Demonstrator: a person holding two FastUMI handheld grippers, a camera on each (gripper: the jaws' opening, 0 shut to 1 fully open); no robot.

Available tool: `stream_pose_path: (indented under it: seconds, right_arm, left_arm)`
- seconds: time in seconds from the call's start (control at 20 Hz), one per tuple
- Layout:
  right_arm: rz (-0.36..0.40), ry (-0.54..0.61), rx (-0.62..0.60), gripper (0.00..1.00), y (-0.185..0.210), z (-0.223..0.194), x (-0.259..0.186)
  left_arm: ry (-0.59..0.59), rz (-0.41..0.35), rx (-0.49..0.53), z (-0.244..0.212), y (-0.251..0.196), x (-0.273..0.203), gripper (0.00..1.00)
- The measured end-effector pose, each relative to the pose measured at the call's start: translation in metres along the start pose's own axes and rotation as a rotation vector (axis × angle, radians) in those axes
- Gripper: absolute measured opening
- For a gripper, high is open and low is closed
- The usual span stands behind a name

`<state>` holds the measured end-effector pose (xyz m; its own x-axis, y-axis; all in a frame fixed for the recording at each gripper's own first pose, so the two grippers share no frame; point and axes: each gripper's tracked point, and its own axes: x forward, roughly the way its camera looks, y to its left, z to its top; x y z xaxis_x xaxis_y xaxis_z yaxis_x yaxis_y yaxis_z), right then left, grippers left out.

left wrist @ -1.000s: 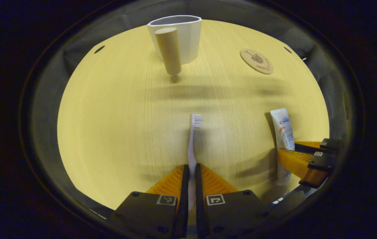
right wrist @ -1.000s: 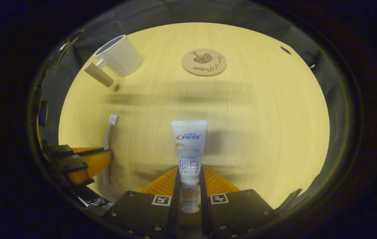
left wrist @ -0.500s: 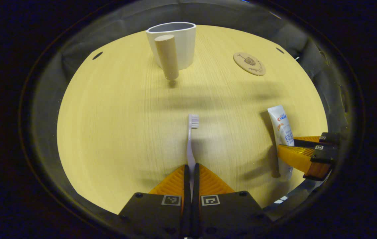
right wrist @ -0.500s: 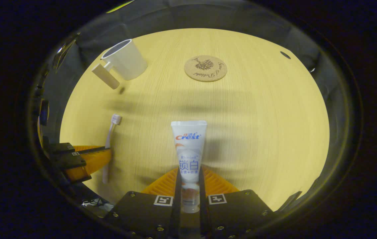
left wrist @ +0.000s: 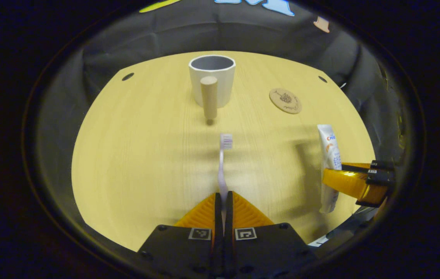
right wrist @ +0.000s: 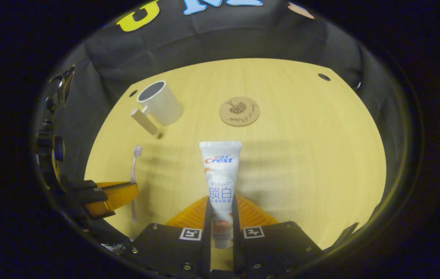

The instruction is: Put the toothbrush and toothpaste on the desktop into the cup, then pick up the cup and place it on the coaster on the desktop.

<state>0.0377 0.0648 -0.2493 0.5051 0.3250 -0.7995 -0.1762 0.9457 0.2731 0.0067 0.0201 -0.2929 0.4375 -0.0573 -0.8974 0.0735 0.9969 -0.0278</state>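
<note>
The left tool is clamped on the lower handle of the toothbrush, whose bristled head juts well ahead of it toward the cup standing farther on across the table, while the right tool pinches the toothpaste near its cap end, with the coaster ahead and slightly right. Held so far back, the long brush could pivot and strike the rim instead of dropping in. The soft tube might slip or fold, and two tools converging on one narrow mouth could collide or tip the cup by its protruding handle.
</note>
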Motion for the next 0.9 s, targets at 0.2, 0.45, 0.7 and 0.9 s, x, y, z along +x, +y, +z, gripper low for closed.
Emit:
stream_pose_path:
  seconds: [0.2, 0.45, 0.7, 0.9]
  right_arm:
    - [0.042, -0.099, -0.013, 0.24, 0.015, 0.018, -0.016]
    - [0.077, -0.242, -0.037, 0.24, 0.03, 0.047, -0.037]
    - [0.096, -0.355, -0.053, 0.23, 0.034, 0.078, -0.051]
    - [0.106, -0.403, -0.045, 0.23, 0.029, 0.093, -0.057]
  left_arm:
    - [-0.081, 0.019, -0.026, 0.013, 0.012, -0.012, 0.08]
    - [-0.254, 0.02, -0.057, 0.038, 0.031, -0.039, 0.08]
    - [-0.436, 0.023, -0.061, 0.055, 0.052, -0.07, 0.08]
    - [-0.549, 0.015, -0.086, 0.071, 0.073, -0.096, 0.08]
